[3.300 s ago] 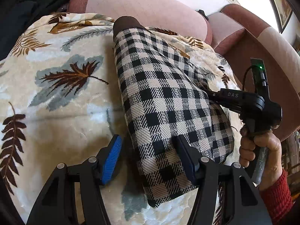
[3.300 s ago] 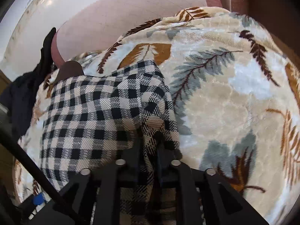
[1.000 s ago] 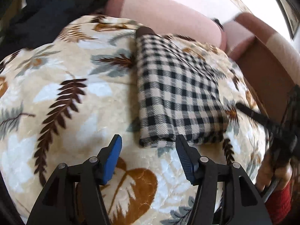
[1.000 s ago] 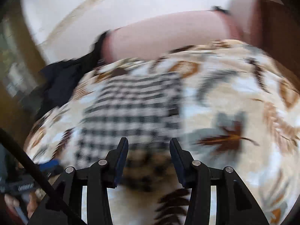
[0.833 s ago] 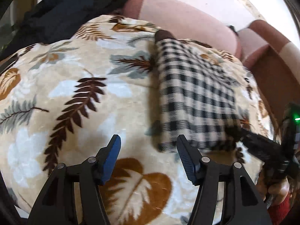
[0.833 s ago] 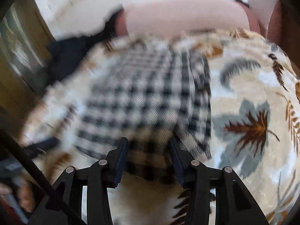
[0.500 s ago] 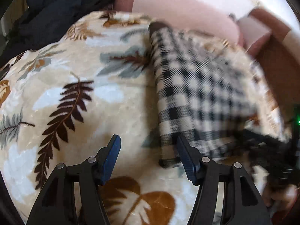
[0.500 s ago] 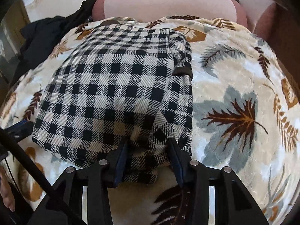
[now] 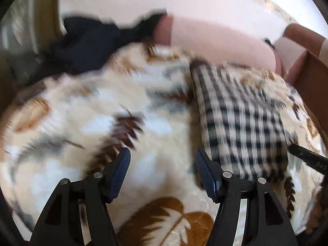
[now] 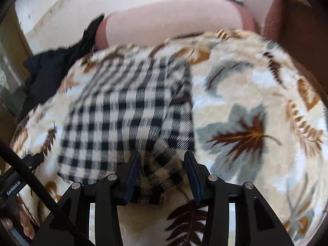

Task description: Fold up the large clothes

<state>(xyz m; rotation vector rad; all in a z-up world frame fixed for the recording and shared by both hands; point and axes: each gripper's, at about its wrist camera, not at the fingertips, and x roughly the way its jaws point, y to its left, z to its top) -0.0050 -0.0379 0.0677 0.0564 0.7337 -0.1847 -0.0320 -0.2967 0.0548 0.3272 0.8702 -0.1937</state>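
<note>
A black-and-white checked garment lies folded into a rectangle on a cream blanket with a leaf print. In the left wrist view my left gripper is open and empty, just left of the garment's near corner. In the right wrist view the garment fills the middle. My right gripper is open, its fingers on either side of the garment's near edge without pinching it. The right gripper's black arm shows at the left view's right edge.
A dark garment lies heaped at the blanket's far left; it also shows in the right wrist view. A pink sofa back runs behind. A brown armrest stands at the far right.
My right gripper, earlier shut on the garment's fold, has opened and drawn back a little. My left gripper has swung left, away from the garment. The garment now lies flat.
</note>
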